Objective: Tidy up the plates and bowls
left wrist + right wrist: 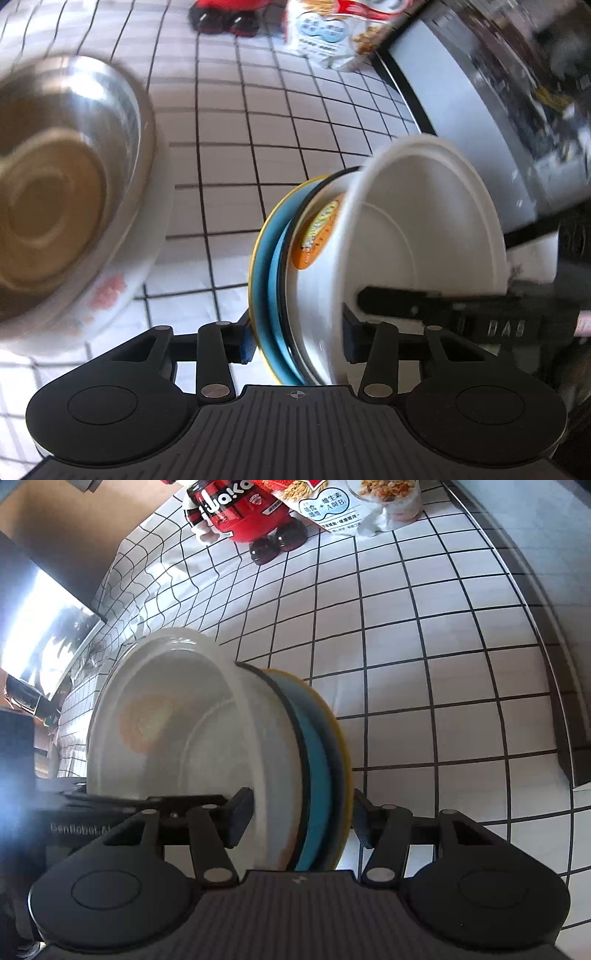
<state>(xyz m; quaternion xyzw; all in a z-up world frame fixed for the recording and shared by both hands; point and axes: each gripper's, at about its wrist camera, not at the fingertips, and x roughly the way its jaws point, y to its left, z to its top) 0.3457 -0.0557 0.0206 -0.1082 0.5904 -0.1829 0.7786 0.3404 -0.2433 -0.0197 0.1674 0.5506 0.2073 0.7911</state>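
I am holding a stack of dishes on edge above the white checked tablecloth: a white bowl, a white plate with an orange print, and a blue plate with a yellow rim. My left gripper and right gripper both clamp this stack, one finger on each side. Left of the stack, a steel bowl sits in a flowered plate, and beyond the stack stand a red figurine and a cereal bag.

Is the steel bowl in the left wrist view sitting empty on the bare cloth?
No: the steel bowl holds a tan heart-shaped dish and rests in a white floral dish.
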